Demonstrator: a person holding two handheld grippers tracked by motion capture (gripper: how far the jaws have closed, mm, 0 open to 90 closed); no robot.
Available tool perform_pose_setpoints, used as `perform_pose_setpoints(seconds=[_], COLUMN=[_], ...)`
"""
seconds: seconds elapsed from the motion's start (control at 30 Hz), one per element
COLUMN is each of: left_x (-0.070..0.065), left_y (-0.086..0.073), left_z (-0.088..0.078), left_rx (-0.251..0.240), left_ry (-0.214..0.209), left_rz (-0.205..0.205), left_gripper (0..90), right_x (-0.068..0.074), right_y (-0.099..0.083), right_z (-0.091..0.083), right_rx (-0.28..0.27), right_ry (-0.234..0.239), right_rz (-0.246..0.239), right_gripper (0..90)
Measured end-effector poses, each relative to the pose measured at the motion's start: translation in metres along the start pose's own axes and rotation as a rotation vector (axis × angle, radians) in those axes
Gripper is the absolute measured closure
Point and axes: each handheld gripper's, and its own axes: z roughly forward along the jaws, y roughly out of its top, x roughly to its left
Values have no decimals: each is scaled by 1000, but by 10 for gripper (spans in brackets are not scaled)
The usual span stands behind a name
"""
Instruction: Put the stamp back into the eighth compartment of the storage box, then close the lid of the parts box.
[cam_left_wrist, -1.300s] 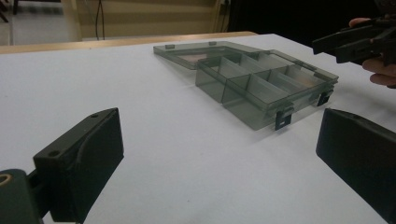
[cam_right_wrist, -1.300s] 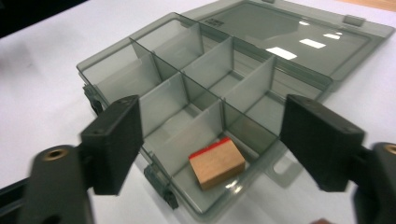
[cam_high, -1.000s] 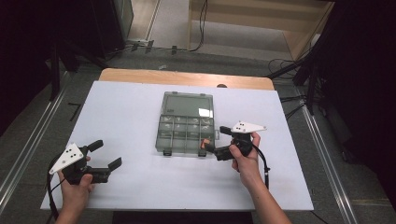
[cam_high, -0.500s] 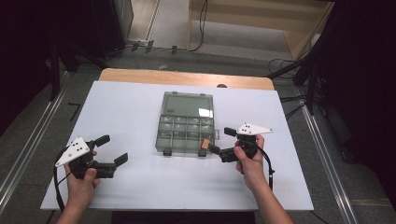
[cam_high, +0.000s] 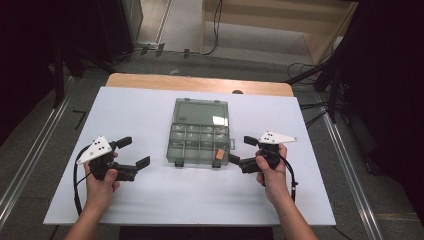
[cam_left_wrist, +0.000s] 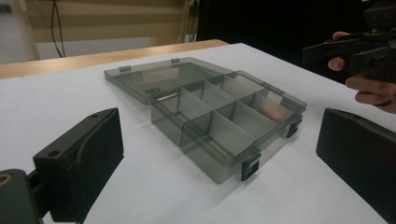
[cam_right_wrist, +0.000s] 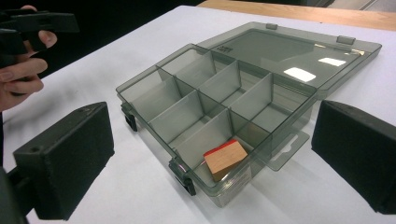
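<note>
A smoky clear organizer box (cam_high: 196, 142) lies open in the middle of the white table (cam_high: 150, 195), its lid (cam_high: 201, 112) flat on the far side. A small wooden block with a red edge (cam_high: 218, 153) rests in the near right compartment; in the right gripper view the block (cam_right_wrist: 225, 158) sits just ahead of the jaws. My left gripper (cam_high: 134, 151) is open on the table left of the box, holding nothing. Open and empty too, my right gripper (cam_high: 241, 150) hovers just right of the box's near right corner.
The box (cam_left_wrist: 224, 121) has two rows of divided compartments, and two black latches (cam_high: 178, 163) at its near edge. A wooden strip (cam_high: 200, 84) runs along the table's far edge. Bare white tabletop lies in front of the box and to both sides.
My left gripper has moved right and forward, toward the box. The right gripper has drawn back slightly to the right of the box. The block stays in its compartment.
</note>
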Motion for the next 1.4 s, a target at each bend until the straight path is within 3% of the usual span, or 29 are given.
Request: perform_pose_setpoints(seconds=[0.37,0.7,0.9,1.23,1.4], left_x=[-3,-1,4,9,13], left_y=[13,21,24,27,29], left_z=[26,40,49,66,78], left_rx=[-10,-16,-33,-8,-5], left_ry=[-17,-16,-24,-21,-27], left_rz=[9,13,-40,-40,-66], left_gripper=[3,3,3,3,3], right_x=[2,0,-2,-7,-11], right_y=[3,4,7,14,19], right_z=[5,10,12,21,28], right_rx=[19,11,-1,-8,-10], right_ry=[9,1,0,-3,-8], right_rz=[-20,-4,2,25,43], right_gripper=[0,0,0,0,0])
